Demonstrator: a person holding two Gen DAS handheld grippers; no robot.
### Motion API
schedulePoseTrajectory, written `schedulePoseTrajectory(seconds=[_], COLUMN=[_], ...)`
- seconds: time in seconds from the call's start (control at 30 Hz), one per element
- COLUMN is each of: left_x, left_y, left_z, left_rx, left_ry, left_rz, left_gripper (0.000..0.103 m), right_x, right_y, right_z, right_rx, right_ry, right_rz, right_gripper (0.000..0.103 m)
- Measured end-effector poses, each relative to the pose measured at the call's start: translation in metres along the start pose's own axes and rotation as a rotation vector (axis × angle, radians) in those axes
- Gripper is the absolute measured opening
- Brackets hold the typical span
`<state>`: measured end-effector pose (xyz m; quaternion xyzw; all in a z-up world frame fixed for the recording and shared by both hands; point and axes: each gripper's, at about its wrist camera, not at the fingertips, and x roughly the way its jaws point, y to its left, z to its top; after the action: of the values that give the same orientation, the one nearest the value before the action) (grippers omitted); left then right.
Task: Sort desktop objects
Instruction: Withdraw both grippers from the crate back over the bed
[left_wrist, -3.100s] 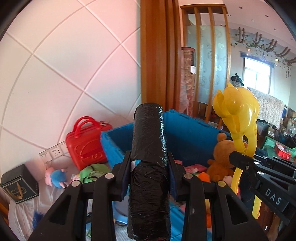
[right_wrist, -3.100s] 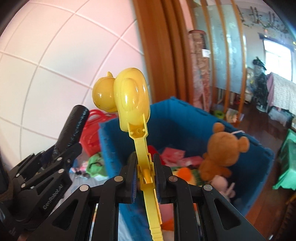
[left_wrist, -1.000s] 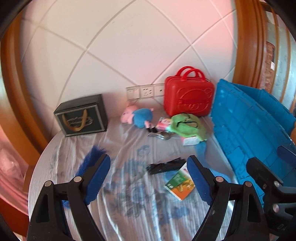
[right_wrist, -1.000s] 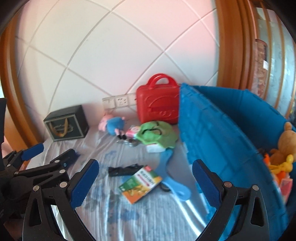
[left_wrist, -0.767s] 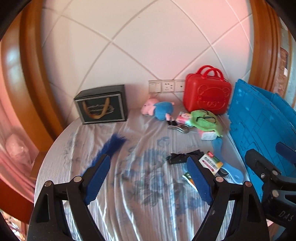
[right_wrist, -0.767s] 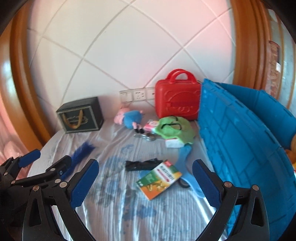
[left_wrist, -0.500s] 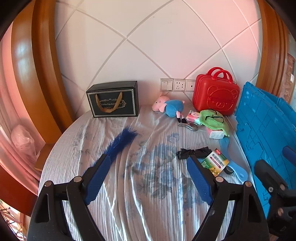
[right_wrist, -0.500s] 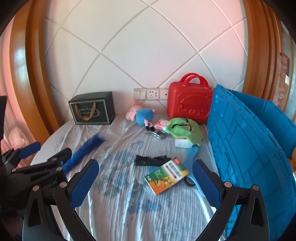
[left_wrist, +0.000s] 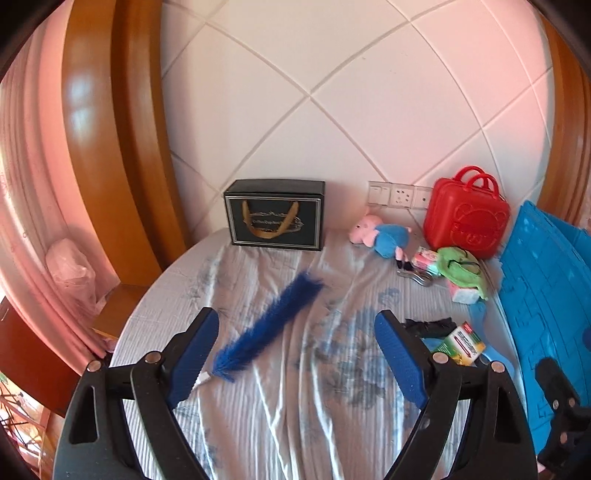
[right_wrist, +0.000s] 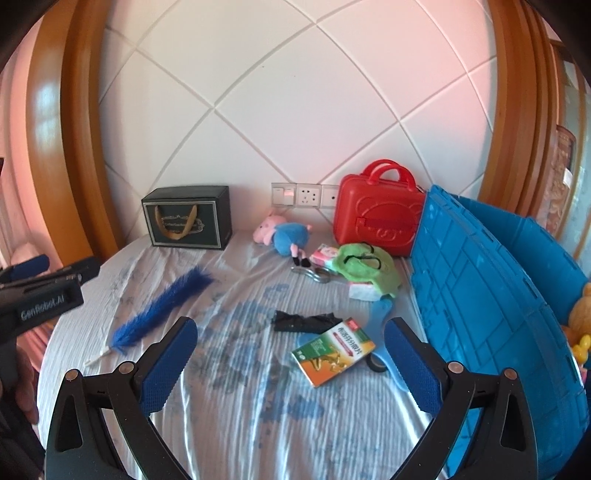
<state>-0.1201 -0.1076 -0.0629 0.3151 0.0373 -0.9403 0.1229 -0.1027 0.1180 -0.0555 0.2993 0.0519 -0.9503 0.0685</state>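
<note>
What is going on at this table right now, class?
A person is sorting clutter off a table into the blue crate at its right. Both handheld grippers are open and empty: the left gripper hangs over the cloth near the blue feather, and the right gripper faces the green medicine box. A plush pig, red toy case and black gift box are among the things left on the table.

The left tool (left_wrist: 295, 354) points downward, fingers spread wide and empty. The right tool (right_wrist: 291, 363), at its three o'clock, is likewise spread wide and empty.
</note>
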Motion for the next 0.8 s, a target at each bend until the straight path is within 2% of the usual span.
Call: schedulePoseTrajectory(seconds=[0.17, 0.23, 0.4, 0.5, 0.7, 0.8], left_x=[0.01, 0.01, -0.001, -0.004, -0.008, -0.011], left_y=[0.015, 0.016, 0.005, 0.007, 0.015, 0.012], left_z=[0.004, 0.001, -0.005, -0.005, -0.004, -0.003], left_rx=[-0.047, -0.044, 0.026, -0.009, -0.053, -0.031], left_ry=[0.019, 0.011, -0.058, -0.07, -0.072, -0.087], left_rz=[-0.024, -0.028, -0.026, -0.051, -0.041, -0.024], left_gripper=[0.088, 0.102, 0.102, 0.101, 0.102, 0.102], right_x=[-0.002, -0.002, -0.004, -0.006, -0.012, -0.015], right_y=[0.004, 0.005, 0.007, 0.004, 0.001, 0.002], right_z=[-0.004, -0.006, -0.012, -0.016, -0.016, -0.017], right_rx=[-0.047, -0.057, -0.062, -0.046, -0.017, -0.014], right_ry=[0.005, 0.011, 0.017, 0.025, 0.014, 0.01], right_rz=[-0.028, -0.028, -0.037, -0.042, -0.047, -0.054], right_gripper=[0.103, 0.103, 0.103, 0.103, 0.103, 0.103])
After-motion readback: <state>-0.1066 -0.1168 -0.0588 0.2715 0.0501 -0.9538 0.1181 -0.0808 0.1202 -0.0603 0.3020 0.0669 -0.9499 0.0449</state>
